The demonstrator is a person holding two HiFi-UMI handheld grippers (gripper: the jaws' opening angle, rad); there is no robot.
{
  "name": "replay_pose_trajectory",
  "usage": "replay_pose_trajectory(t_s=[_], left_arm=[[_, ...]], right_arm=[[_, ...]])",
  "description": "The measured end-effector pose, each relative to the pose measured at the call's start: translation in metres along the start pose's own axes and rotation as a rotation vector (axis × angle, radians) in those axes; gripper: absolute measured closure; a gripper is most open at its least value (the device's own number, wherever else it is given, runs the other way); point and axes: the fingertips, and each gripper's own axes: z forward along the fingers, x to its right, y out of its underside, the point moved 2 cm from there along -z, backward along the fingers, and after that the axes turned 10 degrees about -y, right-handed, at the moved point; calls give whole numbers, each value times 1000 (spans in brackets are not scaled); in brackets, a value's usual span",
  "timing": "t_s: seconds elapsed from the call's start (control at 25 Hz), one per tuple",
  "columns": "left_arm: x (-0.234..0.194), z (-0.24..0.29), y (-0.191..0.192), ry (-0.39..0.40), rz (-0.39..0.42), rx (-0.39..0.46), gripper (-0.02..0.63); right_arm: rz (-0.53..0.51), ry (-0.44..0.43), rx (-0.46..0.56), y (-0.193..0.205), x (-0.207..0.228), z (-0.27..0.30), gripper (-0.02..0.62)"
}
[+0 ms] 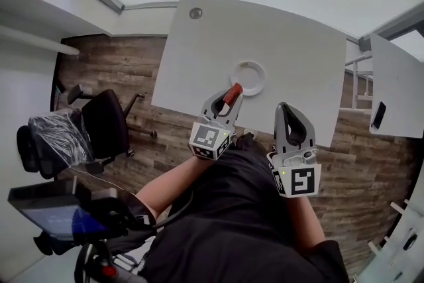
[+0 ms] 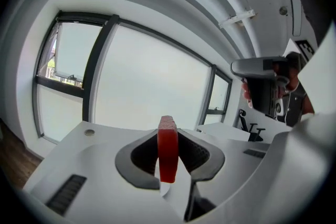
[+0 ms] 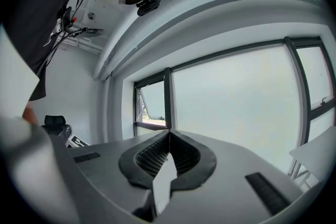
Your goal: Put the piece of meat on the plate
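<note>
A red slab of meat (image 1: 232, 94) stands on edge between the jaws of my left gripper (image 1: 227, 103), which is shut on it just short of the white table's near edge. In the left gripper view the meat (image 2: 167, 148) fills the gap between the dark pads. The white plate (image 1: 249, 77) lies on the table (image 1: 218, 36) a little beyond and to the right of that gripper. My right gripper (image 1: 286, 109) hovers at the table's near edge, right of the left one. Its jaws meet at the tips with nothing between them, as the right gripper (image 3: 168, 135) view shows.
A black office chair (image 1: 99, 122) stands on the wood floor left of the table. A second white desk (image 1: 397, 89) with a dark phone sits at the right. A round cable grommet (image 1: 195, 12) marks the table's far left. Large windows (image 2: 152, 81) lie beyond the table.
</note>
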Motion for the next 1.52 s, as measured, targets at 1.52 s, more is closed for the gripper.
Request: replay_pose_trajectory(t_s=[1.52], left_arm=[[-12, 142, 160, 53, 88, -320, 511]], right_arm=[[13, 83, -85, 31, 52, -3, 589]])
